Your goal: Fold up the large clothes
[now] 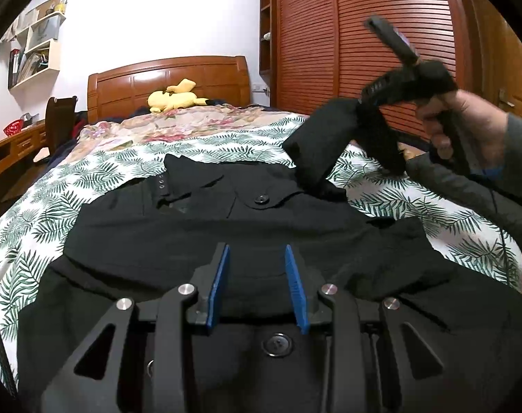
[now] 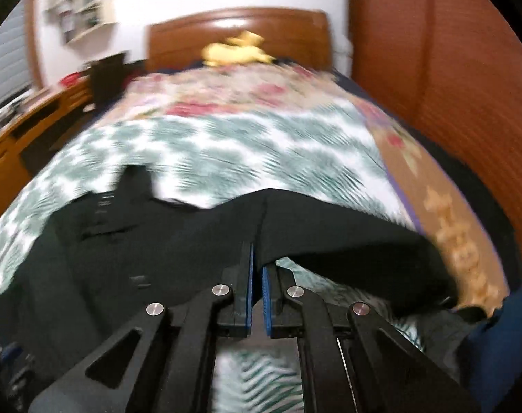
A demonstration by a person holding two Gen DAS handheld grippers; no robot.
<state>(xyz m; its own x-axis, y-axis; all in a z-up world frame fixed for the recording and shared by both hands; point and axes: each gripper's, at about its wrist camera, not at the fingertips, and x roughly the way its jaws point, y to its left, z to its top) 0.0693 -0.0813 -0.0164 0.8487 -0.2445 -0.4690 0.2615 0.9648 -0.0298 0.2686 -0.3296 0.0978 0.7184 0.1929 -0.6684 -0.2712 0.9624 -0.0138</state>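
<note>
Black cloth fills the left wrist view: a coat [image 1: 199, 227] is spread flat on the bed [image 1: 71, 186], its collar toward the headboard [image 1: 168, 82] and its long axis running away from the camera. The left hand-held gripper [image 1: 257, 285] is held just above the near part of the coat, its blue pads partly spread, with nothing pinched. To the right, a sleeve [image 1: 316, 144] is lifted off the bed by the right hand-held gripper [image 1: 371, 120]. In the blurred right wrist view, the right hand-held gripper [image 2: 257, 275] is pressed together on the sleeve [image 2: 330, 227], and the coat body [image 2: 106, 241] lies to its left. The sleeve would probably be carried left, across the body.
</note>
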